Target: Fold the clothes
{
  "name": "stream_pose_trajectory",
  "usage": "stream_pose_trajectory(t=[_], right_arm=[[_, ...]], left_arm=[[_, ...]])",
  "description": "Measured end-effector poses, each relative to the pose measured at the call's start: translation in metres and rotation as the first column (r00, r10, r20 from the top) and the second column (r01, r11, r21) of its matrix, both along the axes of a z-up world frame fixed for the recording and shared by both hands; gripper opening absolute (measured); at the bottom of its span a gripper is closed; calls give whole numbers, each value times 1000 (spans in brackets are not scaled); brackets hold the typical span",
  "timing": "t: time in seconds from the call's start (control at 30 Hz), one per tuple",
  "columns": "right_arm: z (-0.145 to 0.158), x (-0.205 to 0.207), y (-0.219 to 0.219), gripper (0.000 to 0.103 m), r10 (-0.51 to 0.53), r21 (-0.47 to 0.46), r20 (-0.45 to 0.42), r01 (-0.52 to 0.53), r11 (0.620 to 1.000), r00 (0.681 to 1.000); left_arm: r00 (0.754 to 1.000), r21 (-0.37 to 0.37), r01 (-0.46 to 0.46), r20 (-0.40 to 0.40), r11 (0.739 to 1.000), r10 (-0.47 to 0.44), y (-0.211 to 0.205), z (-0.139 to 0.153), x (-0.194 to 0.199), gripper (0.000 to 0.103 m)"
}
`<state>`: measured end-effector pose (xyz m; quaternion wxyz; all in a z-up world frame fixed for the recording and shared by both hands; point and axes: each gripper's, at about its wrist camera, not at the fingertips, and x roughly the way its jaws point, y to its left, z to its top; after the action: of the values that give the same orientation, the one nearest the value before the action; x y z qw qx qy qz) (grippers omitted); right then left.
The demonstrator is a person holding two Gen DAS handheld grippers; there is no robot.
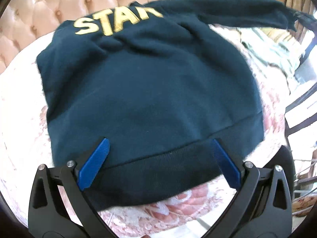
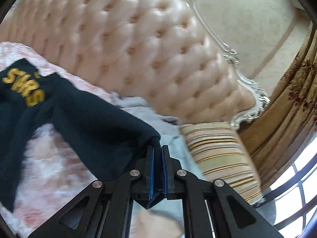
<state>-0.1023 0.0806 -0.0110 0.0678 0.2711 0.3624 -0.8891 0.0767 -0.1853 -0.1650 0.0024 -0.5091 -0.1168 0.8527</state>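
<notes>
One dark sweater [image 1: 150,91] with gold letters lies on the bed [image 1: 21,107], its hem nearest, its chest lettering far, by the tufted headboard [image 1: 49,6]. The left wrist view alone shows the whole body and the left hand-held gripper [image 1: 159,144], its two blue fingers spread wide over the hem band. One sleeve [image 1: 237,13] stretches to the far right, lifted. Only the right wrist view shows its end: the right hand-held gripper [image 2: 158,150] is clamped on the cuff [image 2: 155,141]. That view also shows one striped pillow [image 2: 220,156], one curtain [image 2: 293,107] and a window [image 2: 297,188] at right.
</notes>
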Motion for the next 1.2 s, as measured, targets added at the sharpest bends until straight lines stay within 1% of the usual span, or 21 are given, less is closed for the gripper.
stream_pose_trajectory(t=[0.1,0.13,0.23,0.27,0.33,0.37,0.4,0.43,0.5,0.57,0.63,0.7,0.77,0.83,0.87,0.93,1.0,1.03,1.1,1.2], right_arm=[[-4,-38,15,6,-68,14,18,68,998,998],[-7,-48,22,6,-98,7,31,98,995,995],[-27,-74,45,7,-199,-30,86,202,979,976],[-37,-80,51,8,-228,-27,107,232,972,968],[-63,-91,60,22,-275,4,179,279,960,945],[-78,-93,64,44,-300,16,230,305,952,926],[-91,-92,68,65,-320,9,267,330,944,909],[-98,-85,72,70,-312,-20,289,332,943,905],[-107,-66,77,71,-273,-102,334,322,941,902],[-106,-35,79,71,-219,-205,344,300,932,913],[-100,3,73,71,-120,-361,379,266,894,917],[-93,53,58,71,2,-499,388,208,841,921],[-89,104,29,71,132,-563,386,120,818,913],[-90,137,8,71,204,-592,384,71,803,900],[-95,150,-5,70,230,-591,394,54,805,890],[-104,165,-24,68,226,-558,397,38,829,890],[-114,172,-39,51,223,-537,412,37,843,884],[-118,174,-45,50,222,-533,421,41,845,880],[-128,174,-54,49,219,-530,438,54,846,872],[-138,170,-58,49,220,-556,471,94,826,854]], left_arm=[[999,43,-19,-35,999,21,-7,18,12,103],[999,44,-20,-40,999,22,-9,22,18,103],[999,41,-23,-49,999,25,-17,30,34,102],[998,42,-24,-48,999,26,-22,30,40,102],[999,34,-32,-43,999,34,-28,30,45,103],[999,32,-40,-31,999,41,-31,25,48,103],[999,31,-47,-19,998,48,-33,20,51,103],[998,29,-55,-6,998,55,-35,15,54,103],[997,38,-72,4,997,72,-43,11,60,102],[996,29,-85,3,996,85,-48,9,67,102],[995,23,-99,-8,995,99,-51,11,73,103],[993,18,-113,-20,993,113,-54,12,78,102],[992,12,-123,-36,992,124,-57,15,83,102],[990,4,-130,-57,991,130,-60,18,87,103],[989,-2,-132,-62,991,132,-61,16,81,103],[988,-21,-141,-62,990,140,-68,14,81,102],[984,-20,-169,-61,985,168,-80,13,88,103],[981,-11,-187,-61,982,186,-87,12,93,102],[973,8,-221,-61,975,221,-102,11,103,102],[962,25,-263,-65,964,264,-120,12,114,102]])
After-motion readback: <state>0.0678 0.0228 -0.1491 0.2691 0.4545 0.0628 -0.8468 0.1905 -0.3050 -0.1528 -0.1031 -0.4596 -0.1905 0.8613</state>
